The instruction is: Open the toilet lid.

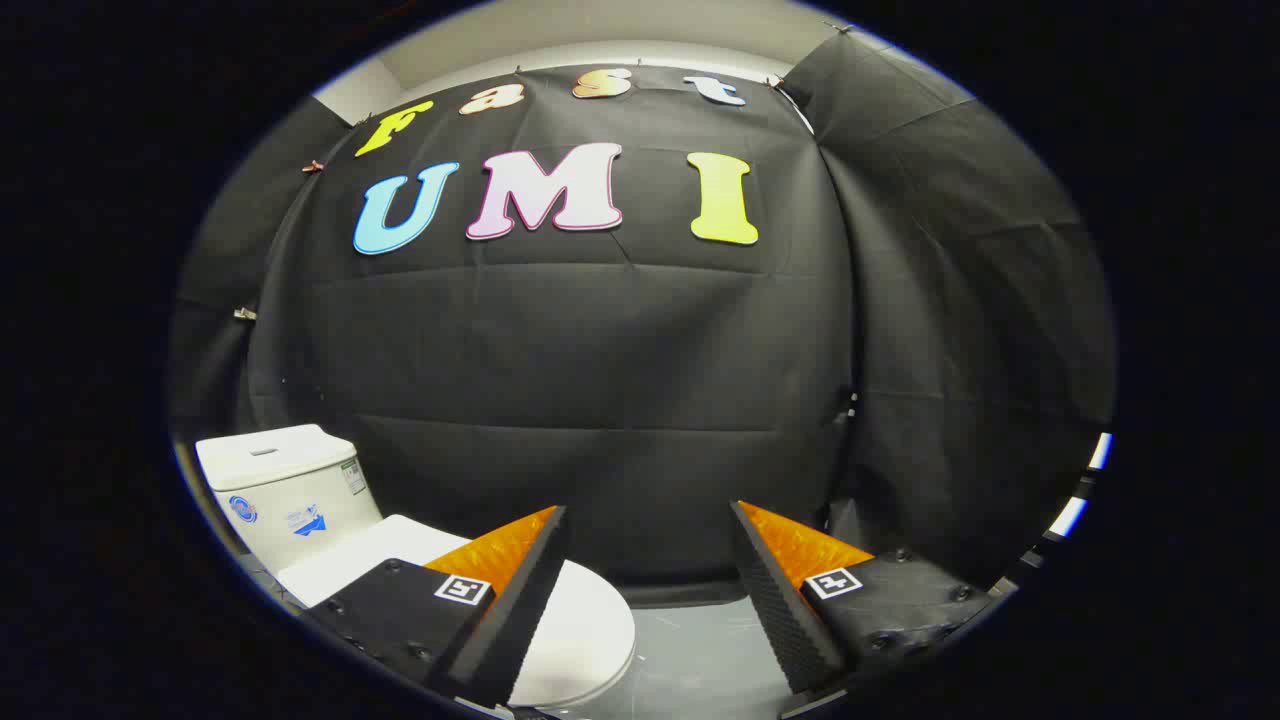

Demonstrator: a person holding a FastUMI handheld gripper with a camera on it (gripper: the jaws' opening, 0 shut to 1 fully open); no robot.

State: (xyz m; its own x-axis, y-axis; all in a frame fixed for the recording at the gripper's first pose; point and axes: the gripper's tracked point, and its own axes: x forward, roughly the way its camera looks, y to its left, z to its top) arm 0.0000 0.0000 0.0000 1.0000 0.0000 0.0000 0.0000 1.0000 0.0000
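The gripper [650, 520] hung wide open, gripping nothing. The glossy white oval toilet lid [580, 630] lay closed, partly behind its left finger. The white ceramic cistern [285, 490] stood far left.

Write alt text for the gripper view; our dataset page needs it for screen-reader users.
An open gripper hovers above a white toilet whose lid is down, touching nothing. The lid lies partly under the left finger; the tank stands beyond, against a black cloth wall.
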